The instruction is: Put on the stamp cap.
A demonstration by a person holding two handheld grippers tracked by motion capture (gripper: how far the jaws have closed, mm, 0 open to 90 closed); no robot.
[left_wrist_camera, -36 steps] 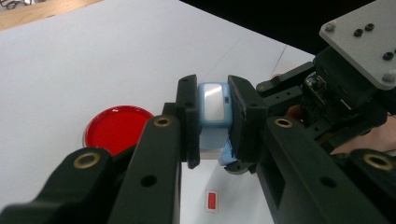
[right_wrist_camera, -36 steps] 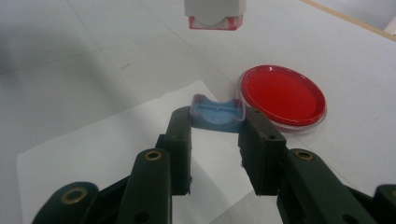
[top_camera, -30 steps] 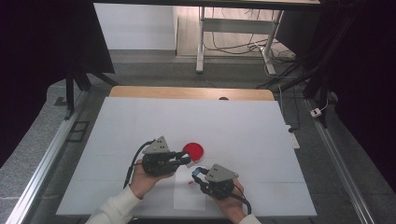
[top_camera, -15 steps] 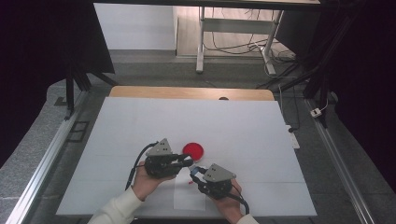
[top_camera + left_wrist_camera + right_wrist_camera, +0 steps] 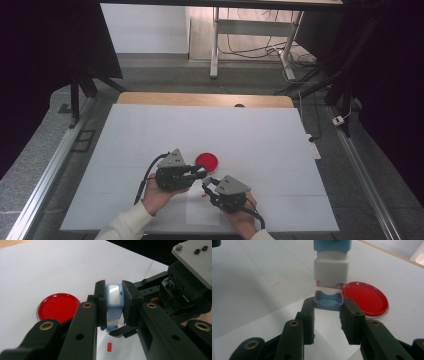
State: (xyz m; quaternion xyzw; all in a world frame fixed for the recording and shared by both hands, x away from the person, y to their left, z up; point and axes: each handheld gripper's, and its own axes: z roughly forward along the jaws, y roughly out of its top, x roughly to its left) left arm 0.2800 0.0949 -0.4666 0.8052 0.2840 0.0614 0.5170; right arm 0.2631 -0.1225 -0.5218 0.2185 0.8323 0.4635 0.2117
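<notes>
My left gripper (image 5: 114, 305) is shut on a blue-and-white stamp (image 5: 114, 296), clamped at its blue upper part. In the right gripper view the stamp (image 5: 331, 267) hangs with its white body and red-stained lower edge pointing down. Just beneath it, my right gripper (image 5: 328, 308) is shut on the stamp's small blue cap (image 5: 328, 301), which sits apart from the body. In the high view the left gripper (image 5: 200, 175) and the right gripper (image 5: 208, 184) meet tip to tip near the table's front. A red round dish (image 5: 206, 160) lies flat just beyond them.
A white sheet of paper (image 5: 200, 214) lies on the white table (image 5: 260, 135) under the grippers, with a small red stamped mark (image 5: 109, 347) on it. The wooden table edge (image 5: 200, 99) runs along the back. Metal rails flank both sides.
</notes>
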